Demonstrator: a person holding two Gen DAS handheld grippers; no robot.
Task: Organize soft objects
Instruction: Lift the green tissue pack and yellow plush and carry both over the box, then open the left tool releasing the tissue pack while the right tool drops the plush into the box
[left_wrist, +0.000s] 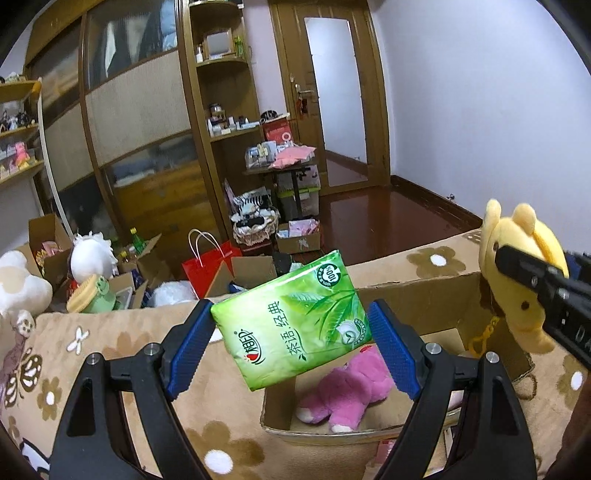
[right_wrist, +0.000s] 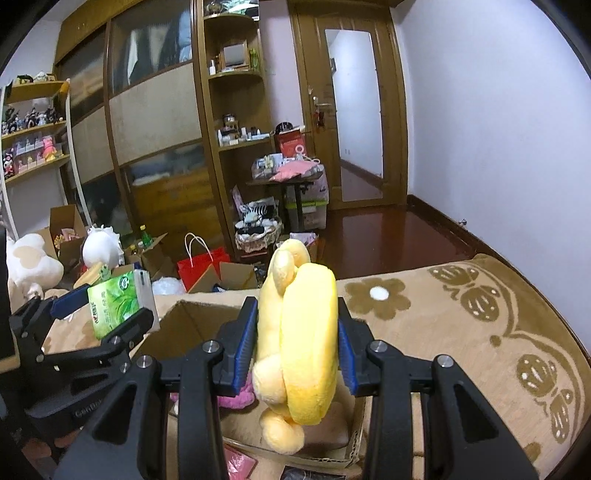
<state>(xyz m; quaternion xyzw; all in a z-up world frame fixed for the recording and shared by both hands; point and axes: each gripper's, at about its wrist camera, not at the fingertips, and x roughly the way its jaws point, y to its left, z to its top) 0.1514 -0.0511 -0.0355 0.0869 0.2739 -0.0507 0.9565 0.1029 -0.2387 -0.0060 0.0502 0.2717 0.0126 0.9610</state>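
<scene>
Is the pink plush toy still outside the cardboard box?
No, the pink plush toy lies inside the cardboard box, below the green tissue pack.

left hand-held gripper (left_wrist: 291, 343) clamps green tissue pack (left_wrist: 291, 325) above cardboard box (left_wrist: 417, 295); pink plush (left_wrist: 351, 391) inside.

Your left tool (left_wrist: 291, 343) and right tool (right_wrist: 295, 347) had black frames, silver screws and blue ribbed pads (left_wrist: 192, 347)

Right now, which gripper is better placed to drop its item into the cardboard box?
Right. The right gripper holds the yellow plush directly over the cardboard box; the left gripper holds its tissue pack nearer the box's edge.
</scene>
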